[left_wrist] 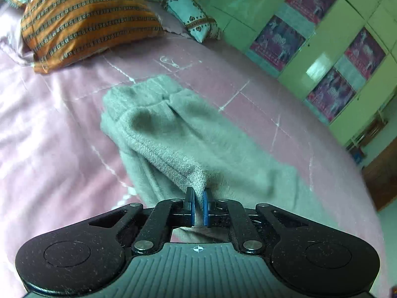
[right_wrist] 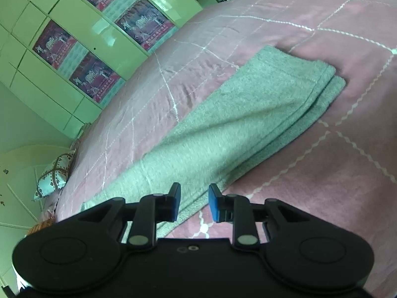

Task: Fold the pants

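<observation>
Grey knit pants point(left_wrist: 173, 134) lie on a pink bedspread point(left_wrist: 49, 124). In the left wrist view my left gripper point(left_wrist: 197, 207) is shut on a raised fold of the pants, with the waistband end bunched farther away. In the right wrist view the pants point(right_wrist: 235, 124) lie flat, legs stacked and stretching away to the upper right. My right gripper point(right_wrist: 194, 202) is open, its blue pads just above the near edge of the pants, holding nothing.
An orange striped pillow point(left_wrist: 84, 22) and a white heart-print pillow point(left_wrist: 191, 17) lie at the head of the bed. Green cabinets with posters point(right_wrist: 74, 49) stand along the far side of the bed. The bedspread point(right_wrist: 322, 186) stretches around the pants.
</observation>
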The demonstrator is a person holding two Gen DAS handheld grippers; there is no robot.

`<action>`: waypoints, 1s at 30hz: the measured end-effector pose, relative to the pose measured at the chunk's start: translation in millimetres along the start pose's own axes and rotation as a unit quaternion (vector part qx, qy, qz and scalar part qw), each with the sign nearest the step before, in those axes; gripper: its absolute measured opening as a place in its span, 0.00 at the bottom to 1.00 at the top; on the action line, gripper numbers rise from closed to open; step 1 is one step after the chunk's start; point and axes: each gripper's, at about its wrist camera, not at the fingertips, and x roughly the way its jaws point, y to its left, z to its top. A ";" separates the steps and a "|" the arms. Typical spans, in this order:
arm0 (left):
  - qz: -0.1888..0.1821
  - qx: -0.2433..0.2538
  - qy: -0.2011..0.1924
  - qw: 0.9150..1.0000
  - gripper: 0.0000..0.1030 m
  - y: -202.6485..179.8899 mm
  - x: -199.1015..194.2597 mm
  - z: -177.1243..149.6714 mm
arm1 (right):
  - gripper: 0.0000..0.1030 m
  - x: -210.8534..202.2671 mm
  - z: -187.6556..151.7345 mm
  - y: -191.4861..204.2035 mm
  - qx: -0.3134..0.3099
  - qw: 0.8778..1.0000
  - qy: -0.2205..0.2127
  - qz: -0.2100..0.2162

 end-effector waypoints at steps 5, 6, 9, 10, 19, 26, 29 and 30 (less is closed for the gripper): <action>-0.004 0.011 0.053 0.999 0.08 -1.2 13.8 1.1 | 0.19 4.9 1.9 -10.8 0.021 1.000 0.006 0.001; -0.006 0.017 0.053 0.998 0.09 -3.2 12.3 2.9 | 0.19 5.1 3.0 -16.7 0.037 0.999 0.002 0.000; -0.010 0.035 0.060 0.998 0.26 -5.1 10.9 5.8 | 0.18 3.3 6.3 -33.8 0.078 0.997 -0.010 0.003; -0.016 0.039 0.064 0.997 0.29 -4.4 10.7 6.7 | 0.18 2.4 8.1 -39.5 0.090 0.996 -0.015 -0.001; -0.019 0.055 0.063 0.996 0.50 -13.2 19.8 -0.4 | 0.15 5.2 40.3 -78.2 0.158 0.985 -0.060 -0.030; -0.019 0.068 0.062 0.996 0.50 -13.0 19.4 -1.2 | 0.00 -20.7 57.9 -63.2 0.099 0.990 -0.101 -0.013; -0.013 0.078 0.072 0.994 0.50 -16.5 21.2 2.0 | 0.00 -1.4 46.0 -85.2 0.110 0.991 -0.058 -0.057; -0.012 0.081 0.076 0.994 0.50 -17.1 20.9 3.7 | 0.00 7.1 42.3 -98.8 0.132 0.989 -0.042 -0.059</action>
